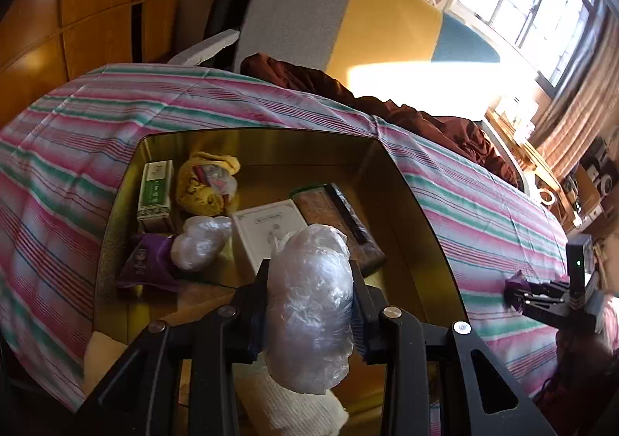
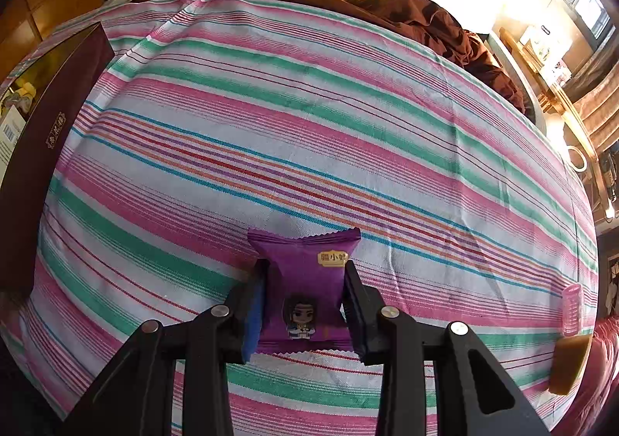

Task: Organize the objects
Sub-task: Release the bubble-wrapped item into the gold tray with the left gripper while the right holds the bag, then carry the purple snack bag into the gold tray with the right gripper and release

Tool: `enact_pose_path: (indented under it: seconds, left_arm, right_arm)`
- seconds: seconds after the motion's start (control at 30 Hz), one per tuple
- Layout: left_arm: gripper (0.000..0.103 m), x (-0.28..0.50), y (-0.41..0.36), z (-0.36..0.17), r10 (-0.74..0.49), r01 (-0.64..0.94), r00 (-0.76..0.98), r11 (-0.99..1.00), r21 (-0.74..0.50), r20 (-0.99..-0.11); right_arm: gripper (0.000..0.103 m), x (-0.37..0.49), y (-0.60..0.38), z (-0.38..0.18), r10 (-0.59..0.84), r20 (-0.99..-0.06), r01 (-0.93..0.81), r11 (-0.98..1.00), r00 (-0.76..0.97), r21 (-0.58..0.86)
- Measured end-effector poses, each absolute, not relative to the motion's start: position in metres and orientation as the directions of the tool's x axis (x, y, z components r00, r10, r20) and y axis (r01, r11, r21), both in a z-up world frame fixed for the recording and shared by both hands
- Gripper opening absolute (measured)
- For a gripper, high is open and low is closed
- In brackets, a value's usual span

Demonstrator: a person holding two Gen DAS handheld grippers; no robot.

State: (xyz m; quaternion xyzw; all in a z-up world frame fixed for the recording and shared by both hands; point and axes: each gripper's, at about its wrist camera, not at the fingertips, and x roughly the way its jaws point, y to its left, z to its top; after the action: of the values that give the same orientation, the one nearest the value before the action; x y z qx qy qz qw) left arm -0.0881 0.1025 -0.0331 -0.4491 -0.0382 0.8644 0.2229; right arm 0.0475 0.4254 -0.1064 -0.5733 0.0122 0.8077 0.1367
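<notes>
My left gripper (image 1: 309, 273) is shut on a clear plastic bundle (image 1: 309, 304) and holds it above the gold-lined open box (image 1: 402, 204) on the striped bed. Inside the box lie a green-white carton (image 1: 154, 190), a yellow pouch (image 1: 205, 184), a white box (image 1: 271, 231), a brown packet (image 1: 340, 219), another clear plastic bundle (image 1: 201, 242) and a purple snack packet (image 1: 149, 262). My right gripper (image 2: 305, 269) is shut on a purple snack packet (image 2: 305, 281) just above the bedsheet; it also shows at the right of the left wrist view (image 1: 541, 296).
The striped sheet (image 2: 309, 126) covers the bed. The box's dark outer wall (image 2: 38, 149) stands at the left of the right wrist view. A pink roller-like item (image 2: 571, 308) and a tan block (image 2: 568, 362) lie at the right. A brown blanket (image 2: 425, 18) is bunched at the far side.
</notes>
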Motion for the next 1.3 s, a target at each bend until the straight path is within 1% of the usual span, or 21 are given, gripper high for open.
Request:
enact_pose_path:
  seconds: [0.2, 0.37, 0.43, 0.47, 0.5, 0.6, 0.7, 0.77, 0.9, 1.03, 1.13, 1.2, 1.3]
  left_arm:
    - [0.035, -0.125, 0.088, -0.037, 0.392, -0.283, -0.488, -0.916, -0.283, -0.78]
    - [0.037, -0.152, 0.086, -0.046, 0.336, -0.205, -0.494, -0.941, -0.268, -0.802]
    - [0.044, -0.158, 0.087, -0.051, 0.329, -0.2, -0.483, -0.944, -0.264, -0.811]
    - [0.056, -0.159, 0.088, -0.053, 0.336, -0.203, -0.471, -0.941, -0.27, -0.816]
    - [0.061, -0.158, 0.089, -0.053, 0.334, -0.2, -0.471, -0.942, -0.27, -0.816]
    - [0.062, -0.15, 0.092, -0.05, 0.311, -0.226, -0.507, -0.948, -0.224, -0.804]
    - [0.063, -0.142, 0.09, -0.049, 0.31, -0.244, -0.521, -0.947, -0.209, -0.795]
    - [0.065, -0.136, 0.089, -0.047, 0.305, -0.254, -0.535, -0.947, -0.195, -0.788]
    - [0.067, -0.124, 0.083, -0.043, 0.296, -0.257, -0.56, -0.95, -0.177, -0.774]
    - [0.072, -0.111, 0.075, -0.034, 0.29, -0.253, -0.597, -0.953, -0.167, -0.748]
    - [0.077, -0.101, 0.069, -0.027, 0.277, -0.251, -0.626, -0.957, -0.148, -0.728]
    - [0.084, -0.093, 0.064, -0.022, 0.269, -0.248, -0.645, -0.959, -0.137, -0.715]
    - [0.091, -0.08, 0.059, -0.014, 0.256, -0.245, -0.679, -0.963, -0.116, -0.689]
  right_arm:
    - [0.036, 0.054, 0.417, -0.104, 0.224, -0.926, -0.226, -0.961, -0.306, -0.157]
    - [0.036, 0.064, 0.404, -0.096, 0.242, -0.921, -0.223, -0.959, -0.306, -0.177]
    - [0.036, 0.063, 0.402, -0.095, 0.252, -0.918, -0.222, -0.957, -0.305, -0.188]
    - [0.035, 0.062, 0.401, -0.094, 0.259, -0.916, -0.22, -0.956, -0.306, -0.197]
    - [0.035, 0.061, 0.399, -0.093, 0.261, -0.914, -0.217, -0.956, -0.31, -0.2]
    - [0.035, 0.057, 0.393, -0.086, 0.244, -0.912, -0.227, -0.958, -0.329, -0.174]
    - [0.035, 0.051, 0.376, -0.072, 0.219, -0.899, -0.216, -0.966, -0.379, -0.144]
    - [0.035, 0.043, 0.362, -0.062, 0.189, -0.887, -0.201, -0.973, -0.42, -0.112]
    - [0.035, 0.029, 0.32, -0.038, 0.107, -0.856, -0.136, -0.99, -0.506, -0.044]
    - [0.036, 0.017, 0.264, -0.019, -0.001, -0.827, -0.011, -1.0, -0.562, 0.009]
    - [0.036, 0.008, 0.223, -0.019, -0.057, -0.823, 0.082, -0.997, -0.566, 0.012]
    - [0.036, 0.003, 0.199, -0.024, -0.077, -0.826, 0.129, -0.992, -0.559, 0.005]
    - [0.036, -0.002, 0.175, -0.038, -0.066, -0.842, 0.168, -0.985, -0.535, -0.029]
